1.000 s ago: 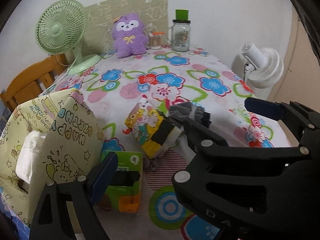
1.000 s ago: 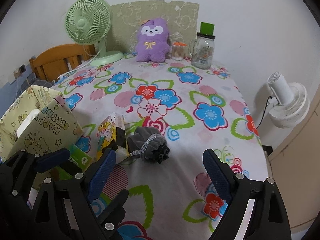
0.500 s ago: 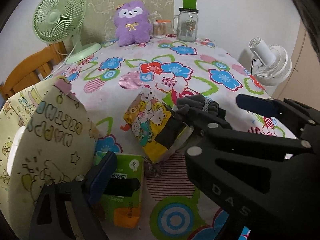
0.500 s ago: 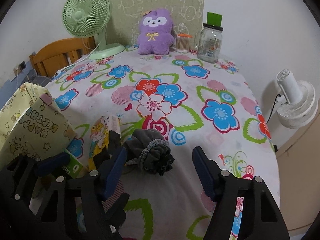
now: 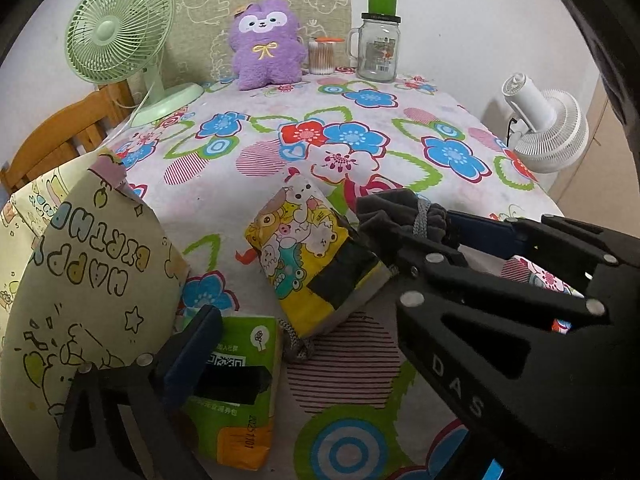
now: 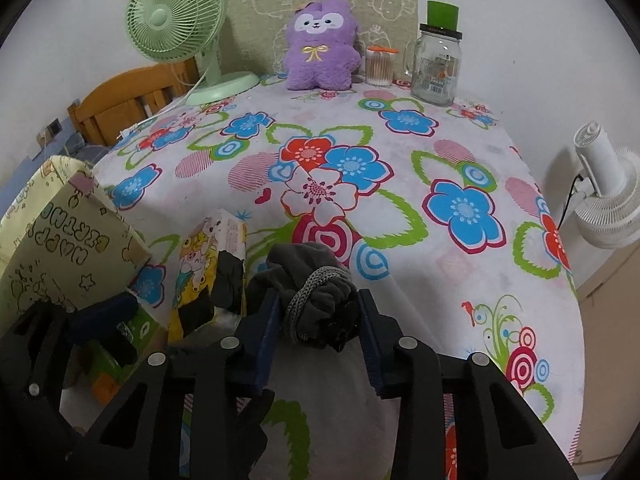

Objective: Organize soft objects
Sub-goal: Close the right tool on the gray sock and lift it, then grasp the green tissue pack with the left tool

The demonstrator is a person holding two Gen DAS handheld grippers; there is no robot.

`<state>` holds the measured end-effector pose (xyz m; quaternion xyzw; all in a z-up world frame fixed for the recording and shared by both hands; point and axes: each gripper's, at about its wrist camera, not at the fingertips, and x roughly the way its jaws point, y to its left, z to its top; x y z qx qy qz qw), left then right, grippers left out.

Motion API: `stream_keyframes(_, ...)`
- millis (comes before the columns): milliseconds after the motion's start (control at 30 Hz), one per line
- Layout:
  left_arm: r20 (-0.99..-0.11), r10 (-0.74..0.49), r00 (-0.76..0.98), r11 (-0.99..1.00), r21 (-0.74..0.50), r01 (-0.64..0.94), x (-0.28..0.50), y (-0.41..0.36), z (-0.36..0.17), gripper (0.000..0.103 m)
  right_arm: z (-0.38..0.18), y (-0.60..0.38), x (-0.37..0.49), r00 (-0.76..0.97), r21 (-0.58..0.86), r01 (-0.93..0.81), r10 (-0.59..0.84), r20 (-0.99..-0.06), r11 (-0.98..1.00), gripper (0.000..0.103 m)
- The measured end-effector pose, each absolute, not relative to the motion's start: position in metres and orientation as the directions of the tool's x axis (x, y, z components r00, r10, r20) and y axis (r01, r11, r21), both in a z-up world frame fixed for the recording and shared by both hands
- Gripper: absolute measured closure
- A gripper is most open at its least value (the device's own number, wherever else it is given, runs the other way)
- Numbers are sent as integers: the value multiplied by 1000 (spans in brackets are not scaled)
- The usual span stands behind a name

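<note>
A grey drawstring pouch (image 6: 312,292) lies on the flowered tablecloth near the front; it also shows in the left wrist view (image 5: 400,216). My right gripper (image 6: 320,320) is shut on it, one blue pad on each side. Left of it lies a yellow cartoon-print pouch (image 5: 308,264), seen in the right wrist view (image 6: 208,264) too. A green tissue pack (image 5: 236,392) lies in front of that. My left gripper (image 5: 320,300) is open, spread wide above the tissue pack and the yellow pouch. A purple plush toy (image 5: 266,60) sits at the back.
An open yellow "Happy Birthday" gift bag (image 5: 80,280) stands at the left edge. A green desk fan (image 5: 120,36), a cotton swab jar (image 5: 324,56) and a glass mug jar (image 5: 378,52) stand at the back. A white fan (image 5: 544,128) and a wooden chair (image 5: 60,132) are off the table.
My right gripper has moved forward over the grey pouch and closed from wide open onto it. My left gripper has stayed open, shifting slightly closer to the table.
</note>
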<state>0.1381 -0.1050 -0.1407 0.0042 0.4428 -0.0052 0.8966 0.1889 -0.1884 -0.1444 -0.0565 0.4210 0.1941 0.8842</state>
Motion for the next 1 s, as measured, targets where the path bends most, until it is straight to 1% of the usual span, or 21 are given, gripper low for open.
stream_keyframes(133,-790,8,613,1000,7,-3,136,-106,-142,5,-144,-191,183,583,41,-382,276,-764,923,64)
stream_keyframes(233,-790,-5,613,1000,1,9,134,-109,-141,8,-144,-196,178,585,45,-368,269,-765,929,64)
stream_keyframes(367,-783,-30,621,999,-7,39,125,-118,-138,16,-143,-206,171,587,53,-336,253,-769,940,64)
stream_keyframes(433,-778,-42,627,998,-5,61,120,-122,-138,18,-143,-210,166,590,48,-321,240,-771,946,64)
stream_keyframes(533,-772,-63,633,997,-15,81,115,-126,-136,26,-141,-218,157,597,45,-301,224,-771,953,64)
stream_keyframes(633,-766,-99,635,994,-42,105,110,-129,-133,29,-139,-225,150,606,47,-281,215,-766,959,64)
stream_keyframes(733,-764,-114,635,990,-36,135,105,-133,-130,34,-137,-230,143,616,45,-263,204,-761,964,64)
stream_keyframes(833,-762,-120,637,988,-31,150,100,-136,-128,33,-136,-234,137,626,46,-249,197,-755,967,64)
stream_keyframes(867,-759,-121,640,988,-28,153,98,-137,-126,31,-135,-235,135,629,47,-244,195,-752,969,64)
stream_keyframes(900,-753,-118,647,988,-23,153,96,-137,-125,29,-134,-237,134,632,50,-241,196,-750,969,64)
stream_keyframes(933,-749,-110,654,989,-14,150,94,-137,-124,22,-133,-238,132,635,53,-238,196,-747,970,64)
stream_keyframes(967,-743,-93,662,990,4,144,93,-136,-123,17,-133,-238,131,637,55,-236,197,-745,970,64)
stream_keyframes(1000,-739,-80,669,990,18,138,92,-136,-122,16,-132,-238,130,639,57,-233,197,-744,971,64)
